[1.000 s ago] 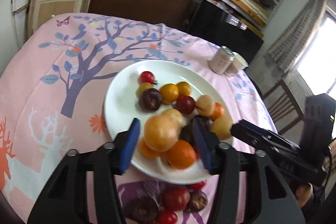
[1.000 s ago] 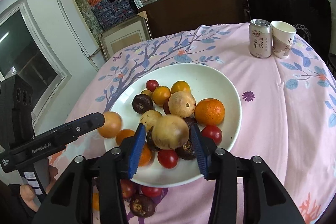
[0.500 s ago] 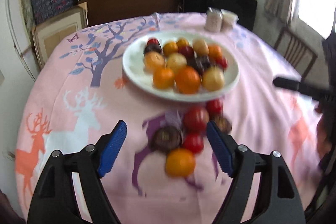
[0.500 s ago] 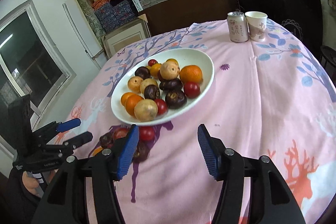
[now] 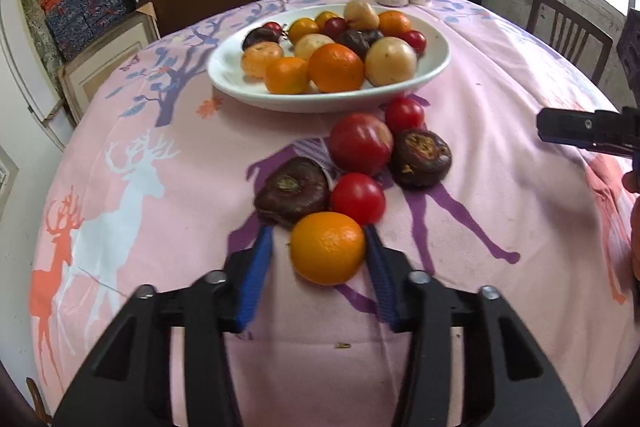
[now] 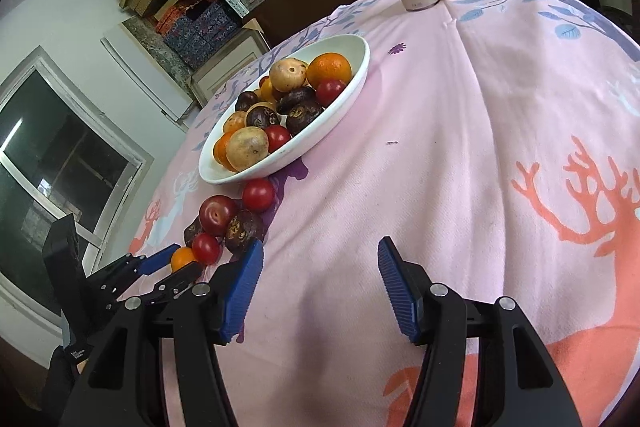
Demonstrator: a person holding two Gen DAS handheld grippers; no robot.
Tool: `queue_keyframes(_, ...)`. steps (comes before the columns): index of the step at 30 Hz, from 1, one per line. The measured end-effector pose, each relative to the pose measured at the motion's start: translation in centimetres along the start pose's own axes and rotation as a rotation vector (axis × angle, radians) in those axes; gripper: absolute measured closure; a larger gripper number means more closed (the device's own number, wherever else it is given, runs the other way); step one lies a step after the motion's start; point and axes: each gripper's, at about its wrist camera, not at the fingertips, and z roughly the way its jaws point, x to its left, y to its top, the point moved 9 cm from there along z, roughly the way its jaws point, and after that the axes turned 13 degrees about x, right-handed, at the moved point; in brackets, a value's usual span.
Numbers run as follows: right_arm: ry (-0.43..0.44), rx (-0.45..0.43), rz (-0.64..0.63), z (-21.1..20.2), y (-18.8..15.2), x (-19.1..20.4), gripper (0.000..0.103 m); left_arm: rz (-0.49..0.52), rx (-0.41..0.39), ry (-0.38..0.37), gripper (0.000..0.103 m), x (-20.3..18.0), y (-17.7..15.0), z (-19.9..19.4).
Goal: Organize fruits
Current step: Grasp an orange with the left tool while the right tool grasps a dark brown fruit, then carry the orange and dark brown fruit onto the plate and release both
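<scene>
Orange (image 5: pixel 327 248) between closing jaws, left view (right partly hides it)

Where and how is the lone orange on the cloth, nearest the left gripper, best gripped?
Grip the orange across its widest middle, coming from the near side, away from the dark fruit and tomato touching its far side. The left gripper already straddles it, jaws closing.

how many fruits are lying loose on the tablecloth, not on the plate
6: orange between the left claw pads, two dark fruits, big red one, two small tomatoes. More may be hidden.
</scene>
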Motion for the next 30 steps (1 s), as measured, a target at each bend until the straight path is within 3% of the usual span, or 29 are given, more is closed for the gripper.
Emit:
queue_keyframes(2,-0.011,0.008,-0.024,0.1,0.0,0.5,0.043,0.001,-0.011,0.015,0.066,-0.1,0.0,-0.3)
queue_keyframes(5,-0.029,0.056,-0.095,1.0,-0.5,2.4,0.043,-0.062,-0.068,-0.036,0.066,0.8,-0.1,-1.9)
queue_keyframes(10,-0.143,0.115,-0.257,3.5,-0.2,6.5,0.043,-0.202,-0.159,-0.106,0.066,3.4,-0.8,-4.9)
queue_keyframes(16,-0.300,0.172,-0.387,7.3,0.7,8.9,0.044,-0.205,-0.151,-0.125,0.066,4.0,-2.9,-6.0)
queue_keyframes(19,-0.332,0.190,-0.392,8.7,0.9,8.8,0.055,-0.202,-0.147,-0.130,0.066,4.2,-3.6,-6.2)
queue_keyframes(21,-0.320,0.181,-0.390,8.9,1.0,9.0,0.061,-0.202,-0.148,-0.133,0.066,4.4,-3.9,-6.3)
queue_keyframes(30,-0.306,0.062,-0.338,4.0,1.6,7.8,0.062,-0.195,-0.154,-0.153,0.066,4.2,-3.6,-6.4)
